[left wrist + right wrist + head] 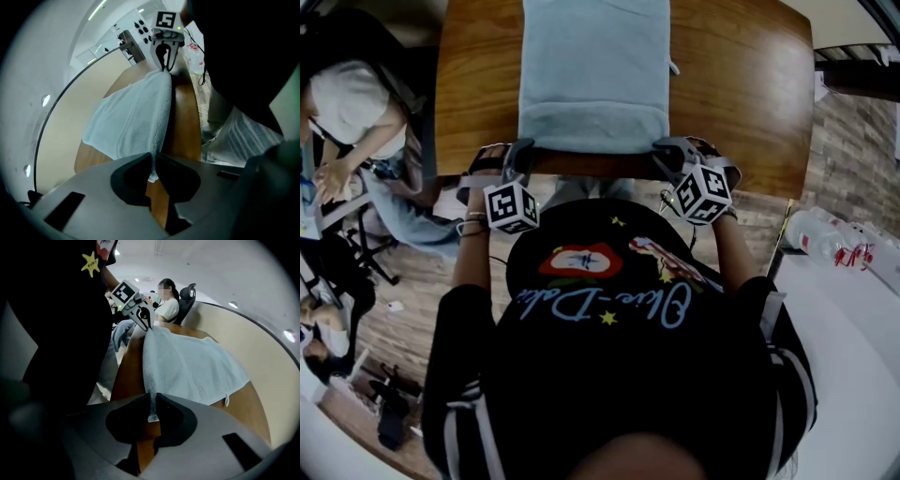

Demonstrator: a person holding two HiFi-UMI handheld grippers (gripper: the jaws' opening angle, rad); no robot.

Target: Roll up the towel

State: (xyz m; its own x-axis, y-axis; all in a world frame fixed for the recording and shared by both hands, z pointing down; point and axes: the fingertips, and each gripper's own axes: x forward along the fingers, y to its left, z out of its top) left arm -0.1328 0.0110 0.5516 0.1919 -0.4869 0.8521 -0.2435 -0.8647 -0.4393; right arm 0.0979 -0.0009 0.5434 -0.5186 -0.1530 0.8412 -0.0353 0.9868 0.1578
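Towel (594, 70), long axis running away, near corners pinched

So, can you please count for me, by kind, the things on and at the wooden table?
Light blue towel: 1
Wooden table: 1
Grippers: 2 (left gripper and right gripper, each shut on a near corner of the towel)
Total: 4

The towel (595, 70) lies on the bench (478, 84) at 12 o'clock, its near corners pinched in the left gripper (523, 150) at its 7 o'clock and the right gripper (662, 148) at its 5 o'clock, with bottles (825, 239) off the bench at 3 o'clock.
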